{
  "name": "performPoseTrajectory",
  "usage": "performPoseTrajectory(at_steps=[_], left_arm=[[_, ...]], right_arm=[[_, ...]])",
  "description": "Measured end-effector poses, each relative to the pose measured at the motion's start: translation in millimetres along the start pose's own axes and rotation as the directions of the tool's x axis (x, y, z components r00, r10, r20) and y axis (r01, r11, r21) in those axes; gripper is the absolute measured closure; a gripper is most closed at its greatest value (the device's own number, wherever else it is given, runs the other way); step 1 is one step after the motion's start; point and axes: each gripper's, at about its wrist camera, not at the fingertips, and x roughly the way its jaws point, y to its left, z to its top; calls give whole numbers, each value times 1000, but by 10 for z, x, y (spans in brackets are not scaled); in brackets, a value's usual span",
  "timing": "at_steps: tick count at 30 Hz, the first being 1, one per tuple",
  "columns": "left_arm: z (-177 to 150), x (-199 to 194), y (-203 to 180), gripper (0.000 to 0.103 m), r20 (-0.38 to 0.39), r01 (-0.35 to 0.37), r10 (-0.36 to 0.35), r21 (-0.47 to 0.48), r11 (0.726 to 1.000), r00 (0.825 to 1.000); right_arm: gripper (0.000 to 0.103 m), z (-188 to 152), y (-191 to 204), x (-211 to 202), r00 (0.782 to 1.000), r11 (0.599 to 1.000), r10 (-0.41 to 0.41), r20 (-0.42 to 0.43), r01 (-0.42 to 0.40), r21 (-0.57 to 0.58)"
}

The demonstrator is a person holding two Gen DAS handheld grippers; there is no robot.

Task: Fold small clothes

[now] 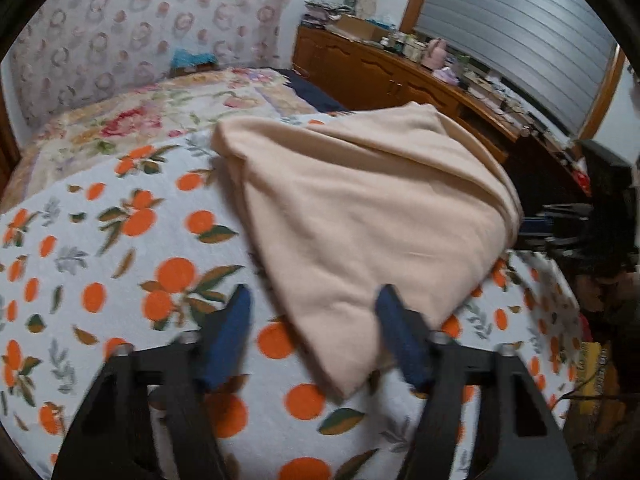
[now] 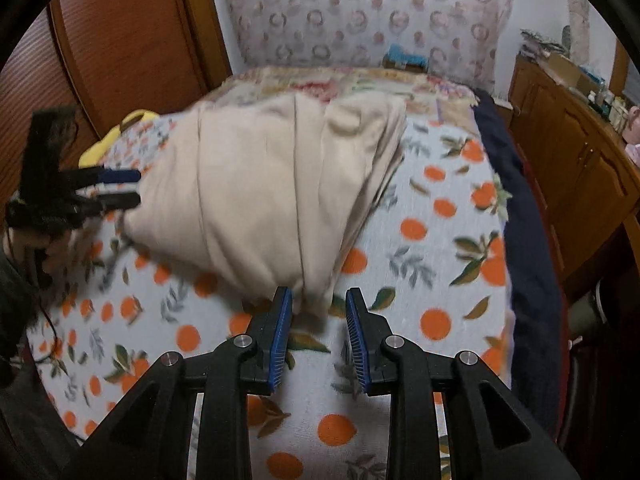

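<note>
A beige garment (image 1: 360,208) lies in loose folds on the orange-print bed cover (image 1: 120,260). In the left wrist view my left gripper (image 1: 314,292) is open, its blue pads astride the garment's near corner; the left pad stands clear of the cloth. In the right wrist view my right gripper (image 2: 318,293) is open too, with another corner of the garment (image 2: 260,184) hanging between its fingertips. Each view shows the other gripper at the garment's far side: the right gripper (image 1: 552,226) and the left gripper (image 2: 120,188).
A floral quilt (image 1: 140,120) covers the bed's far end before a patterned headboard. A dark blue blanket (image 2: 528,240) runs along the bed's right edge. A wooden cabinet (image 1: 380,72) with cluttered top stands beyond. A yellow item (image 2: 132,118) lies by a wooden door (image 2: 132,40).
</note>
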Motion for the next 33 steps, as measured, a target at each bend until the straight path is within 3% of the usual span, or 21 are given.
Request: performPoseTrajectory(at_steps=[2,4,5,6,9,11,14,17,19,20,21,24,26,29,33], left_arm=[[-3,31,-23,58,-14,22,-22,-4,1000,1000],[-3,63,-54,69,-26,39,-39,5,999,999],[-3,78,-61,83,-32,57,-56,9,998,998],[0,87,-69,93,-36,67,-67,8,998,997],[27,-10,-88,95,9,16,-16,12,1000,1000],[56,-94,-88,95,25,12,-12,10,1000,1000],[79,-153,-91,95,31,26,-26,9,1000,999],[89,-166,-115,95,28,-18,18,16,1000,999],[91,-185,-102,88,36,-50,49,22,999,998],[107,-187,-75,76,42,-61,60,23,998,997],[118,-197,-51,62,53,-67,66,20,998,996],[198,-164,64,46,61,-64,65,-9,998,996],[264,-115,110,31,64,-70,71,-21,997,995],[370,1,178,27,64,-72,74,-38,997,995],[503,187,309,27,37,-66,69,-77,995,997]], right_arm=[[74,52,-30,48,1000,1000,-19,-1,19,-13],[90,116,-63,21,1000,1000,7,23,-6,-27],[99,135,-67,-13,999,999,1,35,1,-41],[102,165,-59,-50,998,998,-15,53,18,-57],[102,212,-135,-237,987,986,-133,94,142,-88],[102,232,-343,-390,966,972,-228,123,233,-30],[102,245,-592,-508,958,968,-252,136,250,37],[102,269,-591,-461,968,974,-226,112,224,28],[102,312,-576,-400,972,977,-215,97,214,20],[97,327,-587,-406,974,980,-201,102,200,24],[84,317,-581,-454,976,982,-188,107,186,31],[53,345,-597,-440,979,990,-141,146,136,42],[47,419,-645,-394,980,993,-110,167,103,49],[40,551,-673,-216,982,997,-65,175,58,49],[38,694,-795,196,992,996,-16,127,6,85]])
